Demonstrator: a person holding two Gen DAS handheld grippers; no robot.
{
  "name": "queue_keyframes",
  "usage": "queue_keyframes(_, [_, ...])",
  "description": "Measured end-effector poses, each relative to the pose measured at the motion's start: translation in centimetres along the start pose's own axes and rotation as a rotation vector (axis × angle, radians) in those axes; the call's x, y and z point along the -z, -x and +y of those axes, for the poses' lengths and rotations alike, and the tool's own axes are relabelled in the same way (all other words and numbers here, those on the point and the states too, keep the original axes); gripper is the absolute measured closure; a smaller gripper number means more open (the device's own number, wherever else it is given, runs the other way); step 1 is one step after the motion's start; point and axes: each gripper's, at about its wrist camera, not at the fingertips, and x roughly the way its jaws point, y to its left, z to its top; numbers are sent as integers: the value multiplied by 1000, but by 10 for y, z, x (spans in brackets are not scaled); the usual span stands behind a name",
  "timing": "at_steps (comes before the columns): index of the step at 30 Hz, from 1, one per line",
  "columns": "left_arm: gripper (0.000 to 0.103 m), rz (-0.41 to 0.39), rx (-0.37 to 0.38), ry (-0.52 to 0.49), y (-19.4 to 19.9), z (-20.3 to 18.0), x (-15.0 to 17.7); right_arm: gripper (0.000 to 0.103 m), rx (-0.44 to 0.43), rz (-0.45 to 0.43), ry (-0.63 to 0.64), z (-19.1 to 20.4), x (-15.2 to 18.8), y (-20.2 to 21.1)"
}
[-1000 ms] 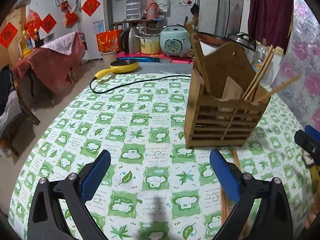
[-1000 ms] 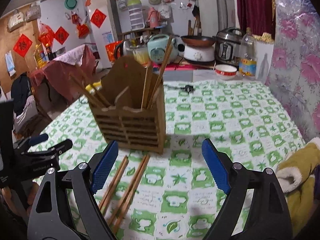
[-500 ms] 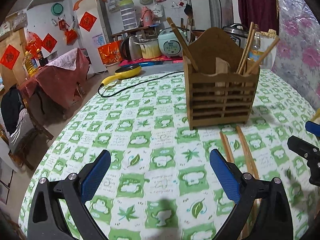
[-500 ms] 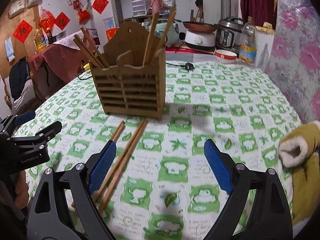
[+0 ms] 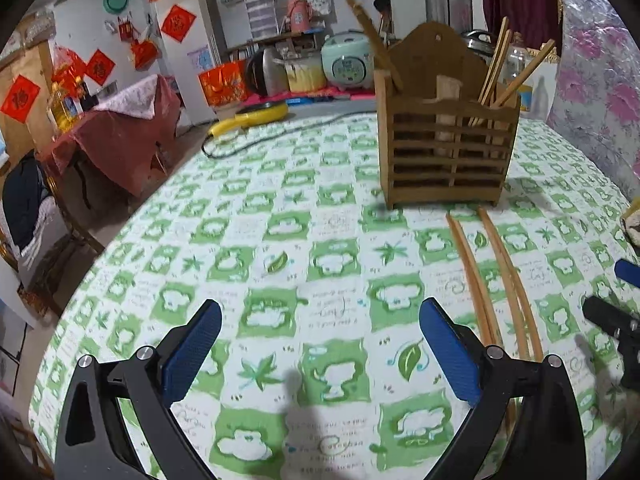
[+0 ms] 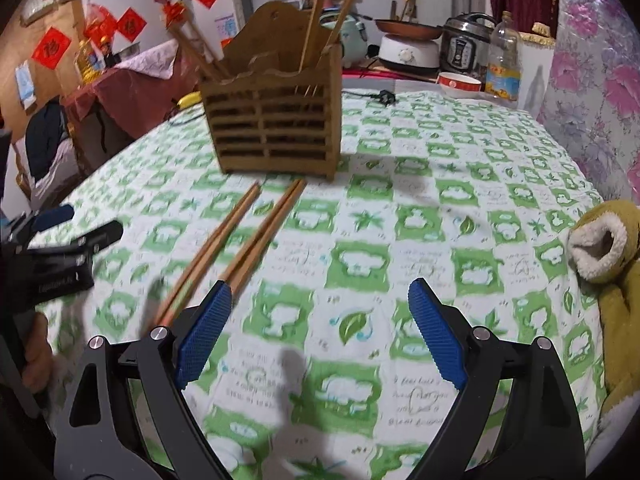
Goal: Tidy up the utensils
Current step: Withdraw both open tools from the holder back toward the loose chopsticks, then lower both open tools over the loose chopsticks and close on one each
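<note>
A slatted wooden utensil holder point(image 5: 446, 152) point(image 6: 276, 128) stands on the green-and-white tablecloth with several chopsticks upright in it. Several loose wooden chopsticks point(image 5: 494, 280) point(image 6: 240, 240) lie flat on the cloth in front of it. My left gripper point(image 5: 320, 340) is open and empty, left of the loose chopsticks. My right gripper point(image 6: 320, 316) is also open and empty; its left pad hangs over the chopsticks' near ends. Each gripper shows at the edge of the other's view, the right gripper's fingers point(image 5: 612, 316) in the left wrist view and the left gripper's fingers point(image 6: 72, 240) in the right wrist view.
A black cable point(image 5: 280, 136) and a yellow pan point(image 5: 256, 114) lie at the table's far edge. A yellow fleece-lined slipper point(image 6: 604, 248) sits at the right. A bowl point(image 6: 458, 82), an oil bottle point(image 6: 503, 60) and cookers stand behind the table.
Both grippers have drawn back from the holder and sunk toward the cloth. The holder looks smaller and more of the loose chopsticks' length has come into view.
</note>
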Motion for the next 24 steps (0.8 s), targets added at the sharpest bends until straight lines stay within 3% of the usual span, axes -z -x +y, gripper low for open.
queue_keyframes(6, [6, 52, 68, 11, -4, 6, 7, 13, -36, 17, -16, -5, 7, 2])
queue_keyframes(9, [6, 60, 149, -46, 1, -1, 18, 13, -23, 23, -56, -13, 6, 0])
queue_keyframes(12, [6, 19, 226, -109, 15, -6, 27, 13, -26, 26, -86, -18, 5, -1])
queue_keyframes(13, [6, 15, 286, -133, 20, -7, 30, 13, -26, 24, -88, -19, 5, 0])
queue_keyframes(15, [6, 53, 336, -178, 18, -14, 34, 13, -25, 22, -88, -19, 5, 0])
queue_keyframes(24, [6, 111, 333, -331, 13, -43, 42, 13, -30, 21, -93, -19, 5, 1])
